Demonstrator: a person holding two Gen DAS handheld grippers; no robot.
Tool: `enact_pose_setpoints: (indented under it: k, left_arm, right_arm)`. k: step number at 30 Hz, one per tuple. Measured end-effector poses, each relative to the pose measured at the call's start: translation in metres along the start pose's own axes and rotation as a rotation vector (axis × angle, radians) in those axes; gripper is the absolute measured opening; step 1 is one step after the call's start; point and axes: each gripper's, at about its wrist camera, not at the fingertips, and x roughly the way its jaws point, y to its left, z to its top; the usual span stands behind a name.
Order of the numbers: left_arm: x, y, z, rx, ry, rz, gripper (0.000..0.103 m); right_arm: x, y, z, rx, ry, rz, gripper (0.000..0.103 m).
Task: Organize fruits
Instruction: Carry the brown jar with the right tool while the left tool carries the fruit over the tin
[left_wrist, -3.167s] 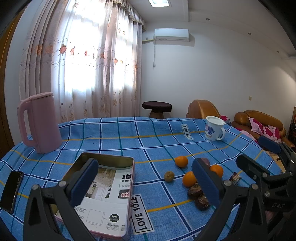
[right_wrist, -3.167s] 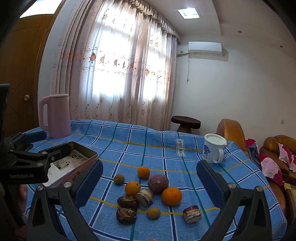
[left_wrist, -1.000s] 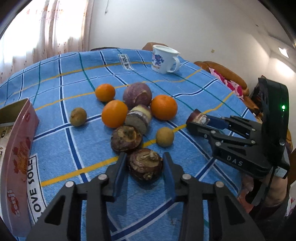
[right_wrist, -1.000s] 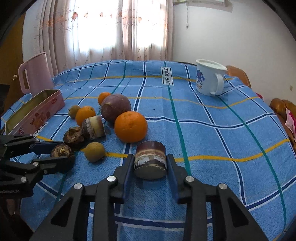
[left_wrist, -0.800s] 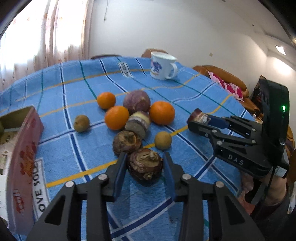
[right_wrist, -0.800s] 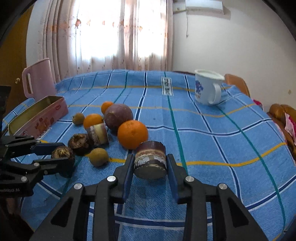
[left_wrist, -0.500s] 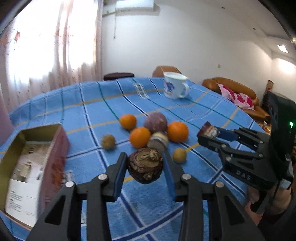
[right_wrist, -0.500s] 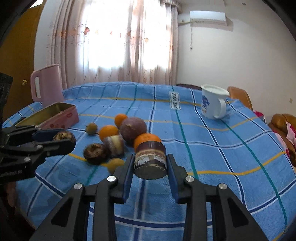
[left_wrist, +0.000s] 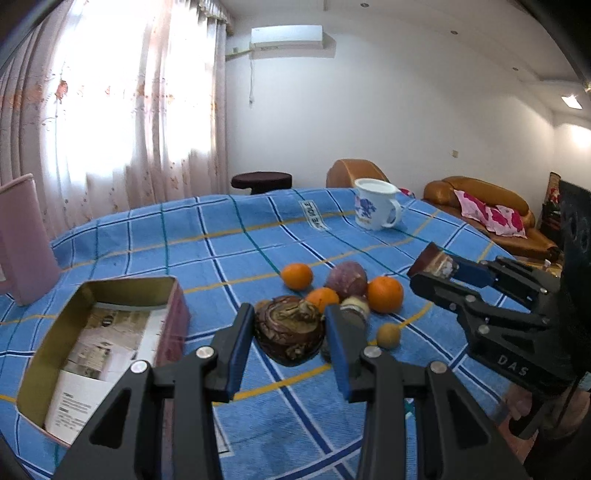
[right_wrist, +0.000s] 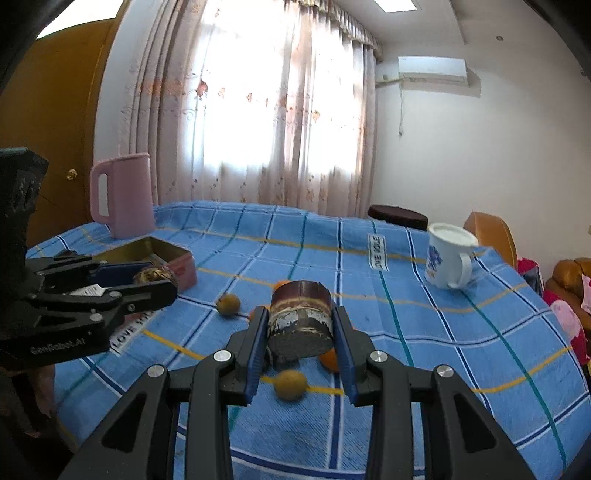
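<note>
While pointing slightly downward above the worktop (left_wrist: 229, 251), the left tongs (left_wrist: 290, 334) are grasping a knobbly brown fruit (left_wrist: 288, 328) and the right tongs (right_wrist: 300, 334) are clamping a cut cylindrical piece (right_wrist: 300, 319).

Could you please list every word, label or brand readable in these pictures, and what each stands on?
"DAS": right gripper body.
"GenRobot.AI": left gripper body.
"LOVE SOLE": strip on the blue checked tablecloth; blurred, partly legible.
Printed paper in the tin: too small to read.
Mug: picture only.

Left tongs (left_wrist: 290, 341) clamped around brown wrinkled fruit (left_wrist: 289, 334) above checked tablecloth (left_wrist: 221, 251)
</note>
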Motion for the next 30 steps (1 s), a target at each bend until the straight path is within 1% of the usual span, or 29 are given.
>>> enact_pose_setpoints:
  k: [5, 11, 18, 22, 30]
  left_arm:
    - [-0.008, 0.014, 0.003, -0.011, -0.024, 0.054, 0.040]
    - [-0.015, 0.044, 0.003, -0.050, -0.028, 0.119, 0.040]
    - [-0.019, 0.081, -0.003, -0.106, -0.007, 0.172, 0.040]
    - [-0.021, 0.105, -0.008, -0.142, 0.005, 0.207, 0.040]
    - [-0.021, 0.136, -0.017, -0.187, 0.029, 0.251, 0.040]
  right_arm:
    - [0.005, 0.017, 0.014, -0.021, -0.017, 0.040, 0.036]
    - [0.020, 0.047, 0.031, -0.061, -0.021, 0.112, 0.036]
    - [0.045, 0.079, 0.048, -0.083, -0.006, 0.195, 0.036]
    - [0.058, 0.101, 0.053, -0.120, 0.010, 0.233, 0.036]
    - [0.084, 0.135, 0.062, -0.154, 0.050, 0.297, 0.036]
